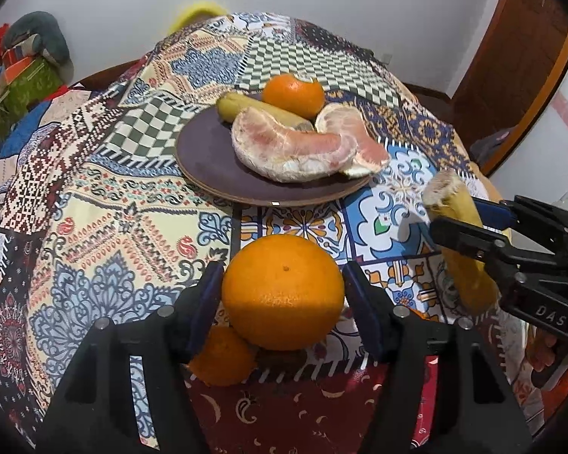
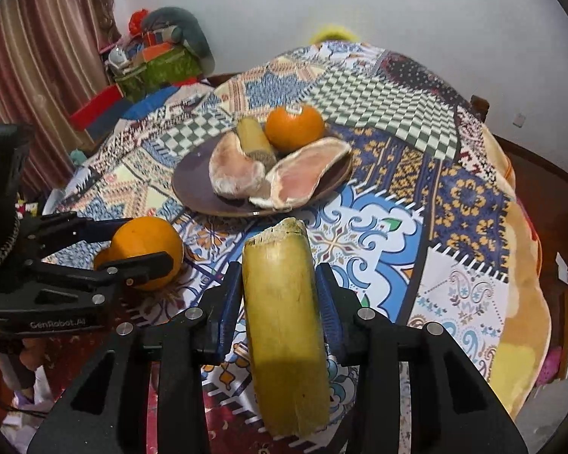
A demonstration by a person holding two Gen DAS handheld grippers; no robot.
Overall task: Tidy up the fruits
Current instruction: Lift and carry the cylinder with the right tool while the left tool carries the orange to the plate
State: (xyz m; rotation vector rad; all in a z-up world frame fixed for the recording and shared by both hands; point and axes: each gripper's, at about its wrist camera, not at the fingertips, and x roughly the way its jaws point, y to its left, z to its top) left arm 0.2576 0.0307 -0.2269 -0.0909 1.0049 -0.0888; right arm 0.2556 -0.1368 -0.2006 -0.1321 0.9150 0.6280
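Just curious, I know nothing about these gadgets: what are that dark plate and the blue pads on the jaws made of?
The plate looks like matte dark-brown wood or plastic: dull face, paler layered edge. The blue pads look rubbery, ridged and unshiny, though that is a guess.

From my left wrist view, the small orange (image 1: 223, 355) is half hidden behind the big orange (image 1: 283, 291). On the plate (image 1: 208, 155), pomelo pieces (image 1: 291, 147) cover the yellow stalk's (image 1: 242, 108) near end. I can't make out the blurred yellow thing (image 2: 331, 34) beyond the table.
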